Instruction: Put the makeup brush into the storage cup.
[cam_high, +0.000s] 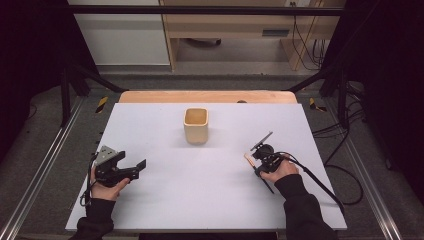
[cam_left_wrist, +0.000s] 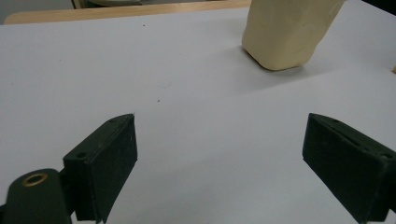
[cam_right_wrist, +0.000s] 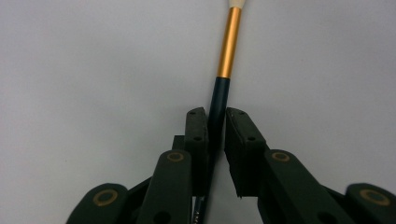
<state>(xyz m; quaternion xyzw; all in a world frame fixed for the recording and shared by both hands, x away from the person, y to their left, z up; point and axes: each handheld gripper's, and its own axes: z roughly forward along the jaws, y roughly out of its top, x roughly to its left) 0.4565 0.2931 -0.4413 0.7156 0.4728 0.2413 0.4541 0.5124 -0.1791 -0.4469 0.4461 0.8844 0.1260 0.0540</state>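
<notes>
A paintbrush (cam_right_wrist: 223, 70), with a dark handle, a gold ferrule and a pale tip, was seen in the right gripper view running from the lower centre of the frame up to its top edge, and it was clamped by the handle between the two black jaws of the right claw (cam_right_wrist: 214, 123), which were closed on it with the pads pressed against either side. In the high view the right claw (cam_high: 256, 159) was placed at the right of centre, low over the white bench (cam_high: 200, 190), with the pale end of the brush showing just to its left and the person's right hand (cam_high: 281, 171) wrapped round its body. The left claw (cam_high: 136, 167) was held at the lower left of the same view, well apart from the brush, by the left hand (cam_high: 106, 187); in the left gripper view its jaws were spread wide with nothing between them but bare bench surface. A cream-coloured square cup (cam_high: 195, 125), open at the top, stood upright near the upper middle of the bench, between the two claws and farther back, and its lower body was seen at the upper right of the left gripper view.
</notes>
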